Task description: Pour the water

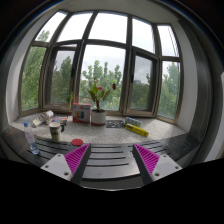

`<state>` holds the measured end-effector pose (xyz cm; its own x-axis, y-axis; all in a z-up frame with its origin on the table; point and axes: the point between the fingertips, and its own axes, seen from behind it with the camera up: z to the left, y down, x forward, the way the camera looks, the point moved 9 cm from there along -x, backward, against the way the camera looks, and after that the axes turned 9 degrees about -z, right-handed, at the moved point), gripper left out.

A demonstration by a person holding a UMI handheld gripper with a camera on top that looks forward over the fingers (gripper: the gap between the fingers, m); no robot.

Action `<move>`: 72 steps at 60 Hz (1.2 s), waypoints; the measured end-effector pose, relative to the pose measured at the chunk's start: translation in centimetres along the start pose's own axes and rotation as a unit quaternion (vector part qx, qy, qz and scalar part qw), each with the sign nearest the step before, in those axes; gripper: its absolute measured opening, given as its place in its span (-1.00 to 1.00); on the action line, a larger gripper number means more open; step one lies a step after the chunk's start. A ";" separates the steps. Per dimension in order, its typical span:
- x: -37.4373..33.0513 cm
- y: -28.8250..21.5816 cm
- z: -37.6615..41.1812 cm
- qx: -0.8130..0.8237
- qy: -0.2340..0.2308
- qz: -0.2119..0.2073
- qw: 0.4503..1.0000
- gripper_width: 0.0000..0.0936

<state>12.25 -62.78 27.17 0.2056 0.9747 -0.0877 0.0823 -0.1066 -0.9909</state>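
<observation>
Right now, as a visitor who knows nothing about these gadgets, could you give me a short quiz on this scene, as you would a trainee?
1. True or false: the two-finger gripper is shut on the green leafy plant in a white pot.
2. Which lies beyond the fingers, beside the plant? A) a long yellow object B) a blue kettle C) a black pan
3. Fill in: behind the plant is a large bay ____.
Key: 1 false, the fingers are open with nothing between them; 2 A; 3 window.

Grey tongs — ridged magenta pads.
</observation>
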 end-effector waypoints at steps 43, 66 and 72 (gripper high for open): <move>-1.9 14.8 21.2 0.000 -0.065 0.072 0.995 0.83; 6.7 12.3 43.9 0.021 -0.132 0.004 0.991 0.82; 9.9 11.3 47.0 0.031 -0.133 -0.005 0.991 0.81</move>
<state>-30.62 -45.05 10.30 -0.0602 0.9939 -0.0927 0.0217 -0.0915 -0.9956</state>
